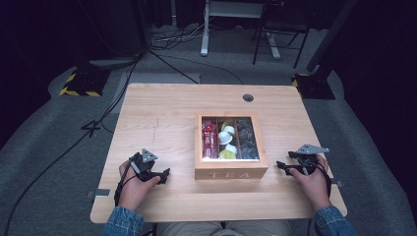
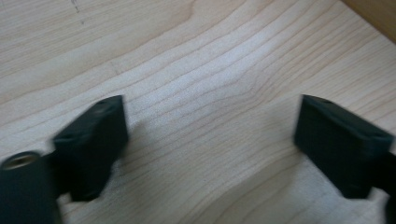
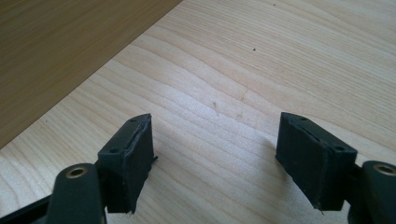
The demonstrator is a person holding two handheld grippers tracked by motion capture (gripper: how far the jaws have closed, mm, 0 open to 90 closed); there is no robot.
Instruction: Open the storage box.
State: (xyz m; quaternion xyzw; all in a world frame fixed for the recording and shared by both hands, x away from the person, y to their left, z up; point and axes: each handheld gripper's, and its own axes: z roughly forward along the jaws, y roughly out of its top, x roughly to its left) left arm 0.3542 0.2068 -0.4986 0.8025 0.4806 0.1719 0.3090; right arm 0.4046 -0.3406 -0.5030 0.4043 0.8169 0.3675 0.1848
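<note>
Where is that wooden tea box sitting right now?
In the high view, the wooden tea box sits on the table, right of centre towards the person's edge, between the left gripper and the right gripper.

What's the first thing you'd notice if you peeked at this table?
A wooden tea box marked TEA sits in the middle of the light wooden table, its clear lid showing red packets, white and yellow pods and dark packets. On either side of it a hand rests on the table with an open, empty black gripper: the left gripper and the right gripper.
</note>
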